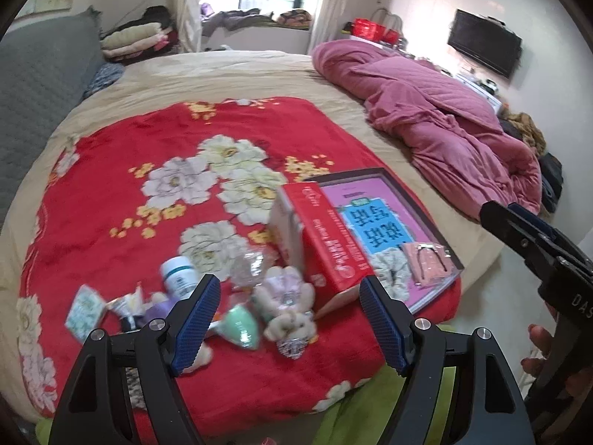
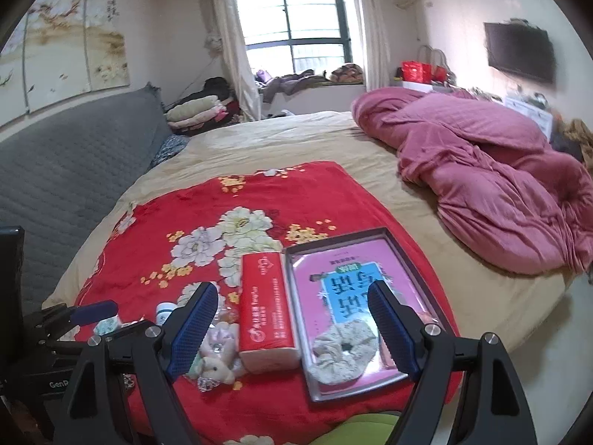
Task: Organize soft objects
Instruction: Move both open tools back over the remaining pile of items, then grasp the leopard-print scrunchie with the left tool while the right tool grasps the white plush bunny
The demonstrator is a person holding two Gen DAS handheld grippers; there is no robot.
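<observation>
A red floral blanket [image 1: 148, 170] lies on the bed. A pile of small items sits at its near edge: a plush bunny [image 1: 287, 309], a mint-green soft piece [image 1: 241, 328], a white bottle [image 1: 179, 272] and a crinkly clear wrapper [image 1: 250, 265]. A red tissue pack [image 1: 322, 237] stands beside a tray [image 2: 431, 270] with a pink book, a pale scrunchie [image 2: 343, 348] and a pink item [image 1: 428, 259]. My left gripper [image 1: 289, 320] is open above the bunny. My right gripper [image 2: 292, 324] is open and empty over the tissue pack and tray.
A crumpled pink duvet [image 2: 493, 170] fills the bed's right side. A grey padded headboard [image 2: 66, 163] is at the left. Folded bedding [image 2: 200, 113] is stacked near the window. A green cloth [image 1: 370, 408] hangs at the bed's near edge.
</observation>
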